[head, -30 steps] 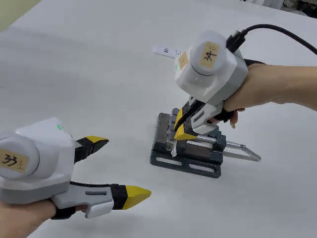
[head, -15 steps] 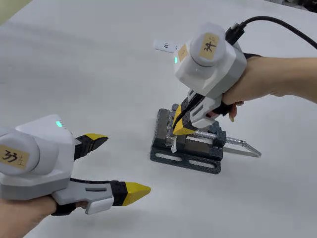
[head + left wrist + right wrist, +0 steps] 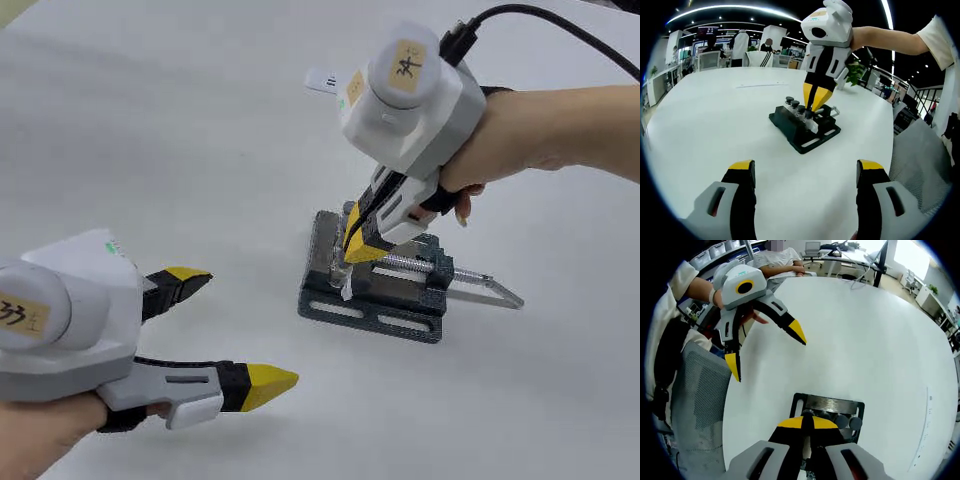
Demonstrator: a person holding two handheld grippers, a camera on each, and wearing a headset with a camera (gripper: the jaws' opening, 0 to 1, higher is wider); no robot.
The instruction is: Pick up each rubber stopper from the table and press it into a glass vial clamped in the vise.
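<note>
The right gripper [image 3: 362, 247], jaws pressed together, sets its tips on a vial [image 3: 344, 274] directly below it in the vise [image 3: 365, 315], probably to push a stopper home. The left gripper [image 3: 247, 327] hangs spread, well apart.

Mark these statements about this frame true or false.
1. The left gripper is open. True.
2. The right gripper hangs far from the vise. False: its shut tips are down at the vise's top.
3. The vise sits on a white table. True.
4. The left gripper holds a vial. False: nothing sits between its jaws, and it hovers over bare table.
5. Vials in the vise carry dark stoppers. True, as the left gripper view shows.
</note>
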